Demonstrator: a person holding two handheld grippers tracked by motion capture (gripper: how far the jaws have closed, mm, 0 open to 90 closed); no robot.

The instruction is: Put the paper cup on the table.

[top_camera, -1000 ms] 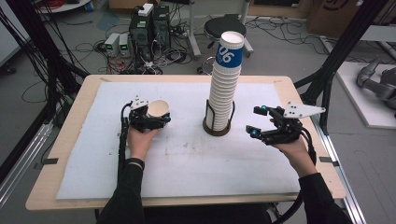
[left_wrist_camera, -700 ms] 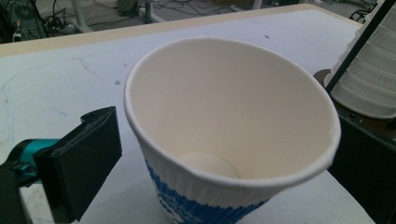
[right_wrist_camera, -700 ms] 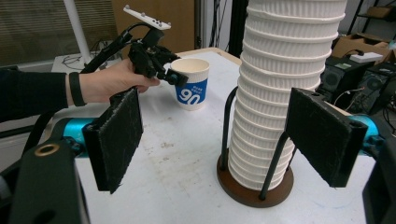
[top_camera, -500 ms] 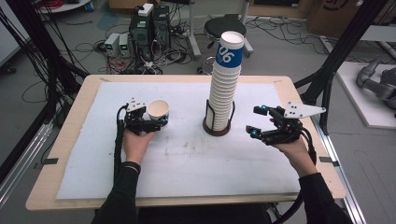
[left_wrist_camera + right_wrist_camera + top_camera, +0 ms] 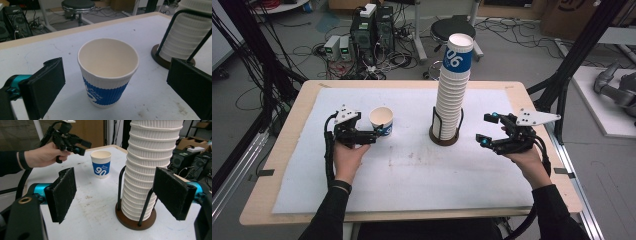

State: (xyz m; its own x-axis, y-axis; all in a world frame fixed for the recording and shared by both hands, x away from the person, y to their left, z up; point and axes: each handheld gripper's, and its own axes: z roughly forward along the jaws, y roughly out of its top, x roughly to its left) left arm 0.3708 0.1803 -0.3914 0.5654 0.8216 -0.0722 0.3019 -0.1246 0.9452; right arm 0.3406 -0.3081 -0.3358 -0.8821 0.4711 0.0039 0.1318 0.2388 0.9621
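A single paper cup [image 5: 382, 120] with a blue band stands upright on the white mat, left of centre. My left gripper [image 5: 373, 135] is just left of it, open. In the left gripper view the cup [image 5: 107, 72] stands ahead between the wide-apart pads [image 5: 47, 85], touching neither. A tall stack of cups [image 5: 452, 95] rises from a dark wire holder [image 5: 444, 137] at mid-table. My right gripper [image 5: 485, 129] hovers to its right, open and empty. In the right gripper view the stack [image 5: 150, 170] stands close ahead, with the cup [image 5: 101, 165] and the left gripper [image 5: 80, 147] farther off.
The white mat [image 5: 412, 175] covers most of a wooden table [image 5: 292, 145]. Beyond the far edge are computer boxes [image 5: 372, 25], floor cables and a black stool [image 5: 452, 25]. Black frame poles [image 5: 572, 65] stand at both sides.
My left gripper has drawn back from the single cup toward the near left and risen a little. The cup stays where it was. The right gripper has not moved.
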